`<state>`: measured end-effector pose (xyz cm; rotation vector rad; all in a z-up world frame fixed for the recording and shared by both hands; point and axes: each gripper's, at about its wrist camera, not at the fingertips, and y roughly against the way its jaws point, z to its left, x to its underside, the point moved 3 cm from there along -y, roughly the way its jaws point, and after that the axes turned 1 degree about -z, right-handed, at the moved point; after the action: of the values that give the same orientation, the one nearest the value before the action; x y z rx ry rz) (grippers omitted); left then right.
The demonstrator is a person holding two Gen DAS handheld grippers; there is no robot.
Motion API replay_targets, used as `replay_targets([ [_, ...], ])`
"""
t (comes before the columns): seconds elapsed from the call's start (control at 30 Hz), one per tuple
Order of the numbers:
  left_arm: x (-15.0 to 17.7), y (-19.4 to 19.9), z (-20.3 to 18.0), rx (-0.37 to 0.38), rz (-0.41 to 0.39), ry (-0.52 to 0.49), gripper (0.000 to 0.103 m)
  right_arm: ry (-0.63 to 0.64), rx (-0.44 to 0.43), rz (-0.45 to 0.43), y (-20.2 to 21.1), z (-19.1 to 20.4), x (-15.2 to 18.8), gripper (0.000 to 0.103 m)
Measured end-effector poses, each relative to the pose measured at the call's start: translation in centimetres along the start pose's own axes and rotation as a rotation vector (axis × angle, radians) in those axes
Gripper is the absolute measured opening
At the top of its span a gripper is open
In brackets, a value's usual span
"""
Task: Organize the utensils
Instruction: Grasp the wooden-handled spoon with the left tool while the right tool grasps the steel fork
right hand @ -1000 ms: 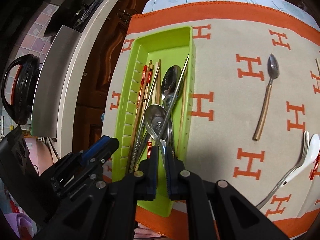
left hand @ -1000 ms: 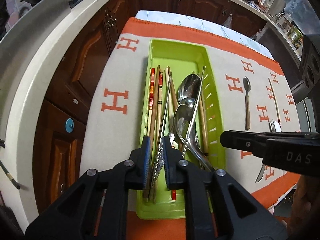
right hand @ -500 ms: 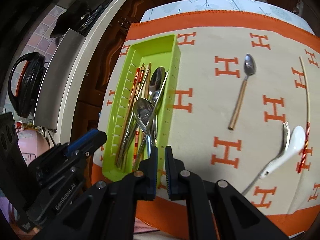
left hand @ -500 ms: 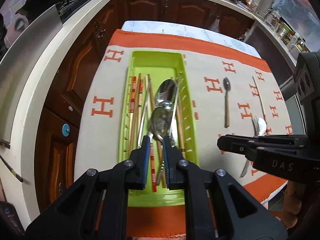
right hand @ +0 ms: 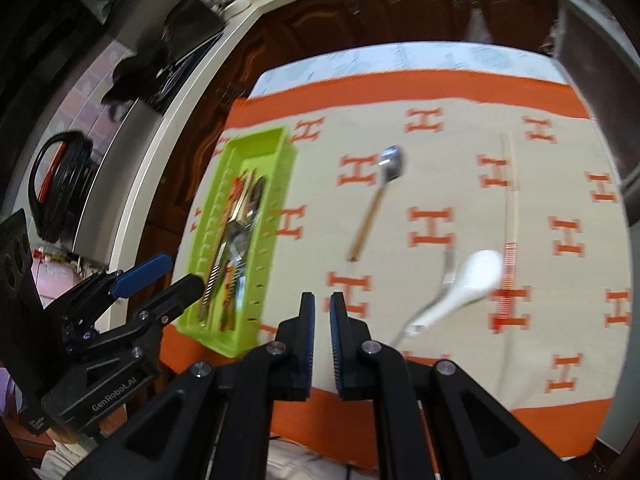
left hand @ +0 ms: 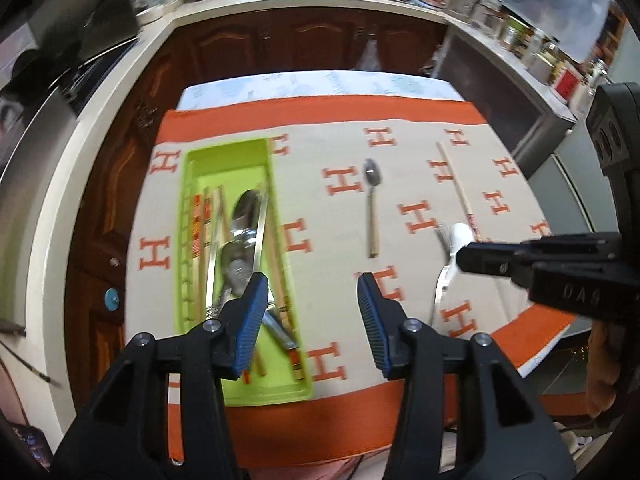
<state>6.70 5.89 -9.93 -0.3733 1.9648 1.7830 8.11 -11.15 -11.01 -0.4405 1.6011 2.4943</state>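
Both grippers have lifted away from the green tray (left hand: 228,152). Left wrist view: the left gripper (left hand: 310,316) has spread wide, empty, above the tray's near end — utensils piled inside. Right wrist view: the right gripper (right hand: 322,340) hangs nearly closed, empty, over the cloth (right hand: 440,168); a wooden-handled spoon (right hand: 374,204), fork (right hand: 436,296), white spoon (right hand: 466,284) and chopstick (right hand: 509,216) lie loose.

Even indoor light, motion blur throughout, strong fisheye bending, dark corners
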Motion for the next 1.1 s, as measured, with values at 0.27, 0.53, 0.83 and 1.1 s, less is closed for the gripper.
replay_targets([
  [0.27,-2.4,-1.5,-5.2,0.035,0.018,-0.077,0.043,-0.106,0.044,-0.058,2.4,-5.8,-0.1,0.027],
  [0.53,-4.3,-6.8,-7.2,0.034,0.086,-0.115,0.043,-0.200,-0.004,0.024,-1.9,-8.3,0.7,0.027],
  [0.83,-4.8,-15.0,-6.9,0.005,0.202,-0.144,0.043,-0.289,-0.048,0.151,-8.1,-9.8,1.3,0.027],
  [1.1,-4.9,-17.5,-5.7,0.000,0.236,-0.135,0.043,-0.286,0.019,0.178,-10.0,-9.6,0.9,0.026],
])
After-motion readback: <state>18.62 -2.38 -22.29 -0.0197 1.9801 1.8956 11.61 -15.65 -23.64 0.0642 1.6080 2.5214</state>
